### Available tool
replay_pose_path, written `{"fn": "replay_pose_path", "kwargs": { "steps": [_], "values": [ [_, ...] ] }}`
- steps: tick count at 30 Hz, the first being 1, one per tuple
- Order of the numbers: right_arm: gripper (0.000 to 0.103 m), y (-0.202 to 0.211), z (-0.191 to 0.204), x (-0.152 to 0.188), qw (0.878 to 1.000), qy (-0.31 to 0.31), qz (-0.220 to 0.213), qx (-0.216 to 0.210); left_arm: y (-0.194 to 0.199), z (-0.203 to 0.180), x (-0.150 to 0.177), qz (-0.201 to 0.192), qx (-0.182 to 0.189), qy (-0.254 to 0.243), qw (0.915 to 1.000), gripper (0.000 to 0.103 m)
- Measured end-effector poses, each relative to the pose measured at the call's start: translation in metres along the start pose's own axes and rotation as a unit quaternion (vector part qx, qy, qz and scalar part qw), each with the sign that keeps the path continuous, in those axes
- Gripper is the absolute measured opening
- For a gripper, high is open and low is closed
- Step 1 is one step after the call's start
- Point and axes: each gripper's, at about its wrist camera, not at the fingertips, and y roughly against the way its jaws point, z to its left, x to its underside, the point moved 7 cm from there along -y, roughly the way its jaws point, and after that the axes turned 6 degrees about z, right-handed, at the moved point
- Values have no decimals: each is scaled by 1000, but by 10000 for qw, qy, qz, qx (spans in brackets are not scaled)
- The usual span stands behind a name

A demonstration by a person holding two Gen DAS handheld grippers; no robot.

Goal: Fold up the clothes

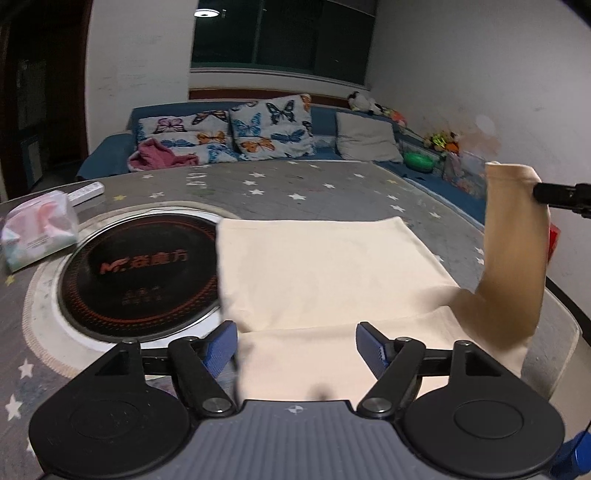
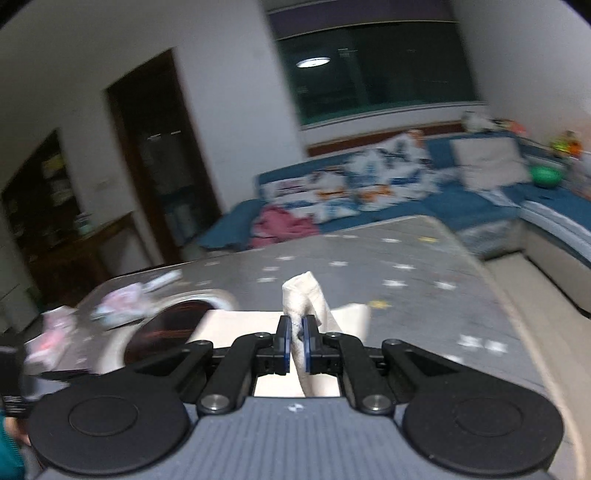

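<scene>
Grey star-print table [image 1: 332, 184] with round black induction cooktop [image 1: 140, 273] set into it. Tissue pack [image 1: 38, 229] at left edge, white remote [image 1: 86, 192] just behind it. Beyond: blue sofa [image 1: 325, 122], butterfly cushions [image 1: 269, 125], grey cushion [image 1: 365, 136], pink cloth [image 1: 162, 157], green bowl [image 1: 418, 161], dark window [image 1: 280, 33].

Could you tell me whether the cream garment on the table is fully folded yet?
Not yet. The cream garment lies partly folded on the table, but the right gripper holds one end lifted; the left gripper is open.
</scene>
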Motion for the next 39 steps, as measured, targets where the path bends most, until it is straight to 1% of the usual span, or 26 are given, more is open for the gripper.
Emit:
{"fn": "replay_pose_path", "kwargs": {
  "steps": [3, 8, 12, 14, 16, 19, 21, 24, 28, 30, 32, 33, 34, 37, 39],
  "values": [
    [6, -16, 39, -5, 9986, 322, 164, -374, 7, 12, 3, -77, -59, 123, 9999, 77],
    [5, -45, 91, 8, 9933, 732, 525, -718, 16, 32, 9, -174, -103, 379, 9991, 78],
    [5, -69, 131, 18, 9862, 1054, 814, -984, 22, 45, 13, -212, -136, 541, 9982, 78],
    [6, -77, 144, 26, 9825, 1164, 960, -1094, 26, 51, 15, -231, -144, 613, 9977, 78],
    [10, -75, 148, 27, 9816, 1214, 964, -1113, 28, 54, 16, -245, -140, 636, 9976, 78],
    [12, -71, 152, 27, 9807, 1280, 952, -1129, 30, 53, 16, -261, -78, 600, 9978, 76],
    [12, -68, 146, 23, 9815, 1308, 934, -1043, 31, 50, 16, -271, -8, 547, 9981, 75],
    [14, -64, 125, 19, 9842, 1335, 946, -672, 26, 38, 15, -220, 110, 400, 9989, 71],
    [15, -61, 88, 23, 9860, 1295, 1050, -92, 14, 17, 15, -98, 283, 157, 9994, 57],
    [15, -63, 67, 30, 9841, 1308, 1170, 263, 7, 9, 13, -57, 325, 49, 9994, 55],
    [15, -66, 46, 40, 9817, 1274, 1305, 549, 1, 2, 11, -22, 356, -54, 9993, 50],
    [15, -68, 36, 46, 9801, 1267, 1358, 698, -2, -2, 10, -4, 371, -106, 9993, 45],
    [16, -69, 29, 50, 9790, 1259, 1386, 806, -5, -5, 9, 8, 381, -152, 9992, 41],
    [16, -76, 9, 65, 9768, 1121, 1562, 944, -14, -12, 9, 76, 408, -302, 9987, 38],
    [16, -81, 8, 72, 9763, 1131, 1605, 915, -19, -14, 11, 161, 417, -340, 9984, 32]
  ]
}}
